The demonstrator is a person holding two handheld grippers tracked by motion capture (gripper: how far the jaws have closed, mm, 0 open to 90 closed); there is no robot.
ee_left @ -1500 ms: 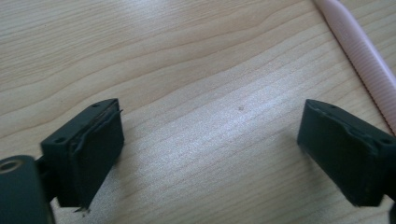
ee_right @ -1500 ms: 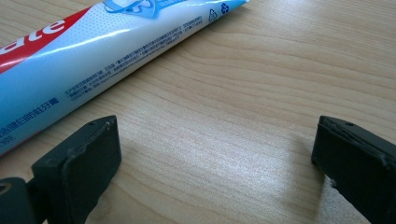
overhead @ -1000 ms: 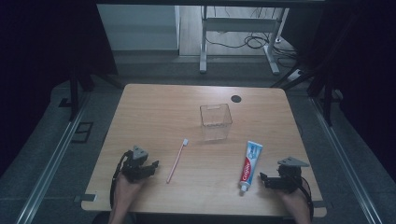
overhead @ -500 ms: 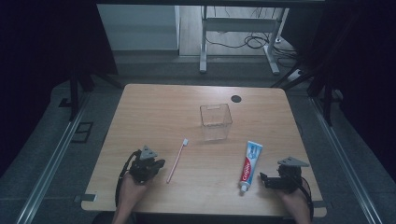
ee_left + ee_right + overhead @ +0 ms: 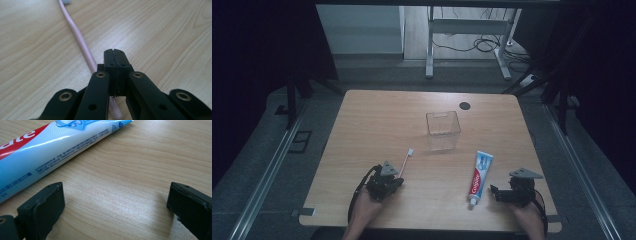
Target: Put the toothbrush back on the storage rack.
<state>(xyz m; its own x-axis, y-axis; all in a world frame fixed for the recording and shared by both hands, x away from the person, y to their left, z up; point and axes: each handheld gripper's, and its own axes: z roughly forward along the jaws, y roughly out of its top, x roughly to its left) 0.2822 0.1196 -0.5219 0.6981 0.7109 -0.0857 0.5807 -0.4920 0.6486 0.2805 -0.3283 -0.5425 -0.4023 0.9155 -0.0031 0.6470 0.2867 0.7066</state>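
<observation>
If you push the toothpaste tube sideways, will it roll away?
Probably not: the toothpaste tube lies flat on the table, and its far end looks flattened. It would likely slide instead. Its shiny skin may be slippery, and it may give when squeezed.

Pink toothbrush [image 5: 404,162] lies flat on the wood table, white head toward the far side, handle end near front edge. Blue-white-red toothpaste tube [image 5: 479,172] lies flat well to its right, cap toward front.

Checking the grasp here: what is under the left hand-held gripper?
The pink toothbrush handle runs beneath the left hand-held gripper, beside its shut jaws, not between them. The gripper body covers part of the handle's near end.
</observation>
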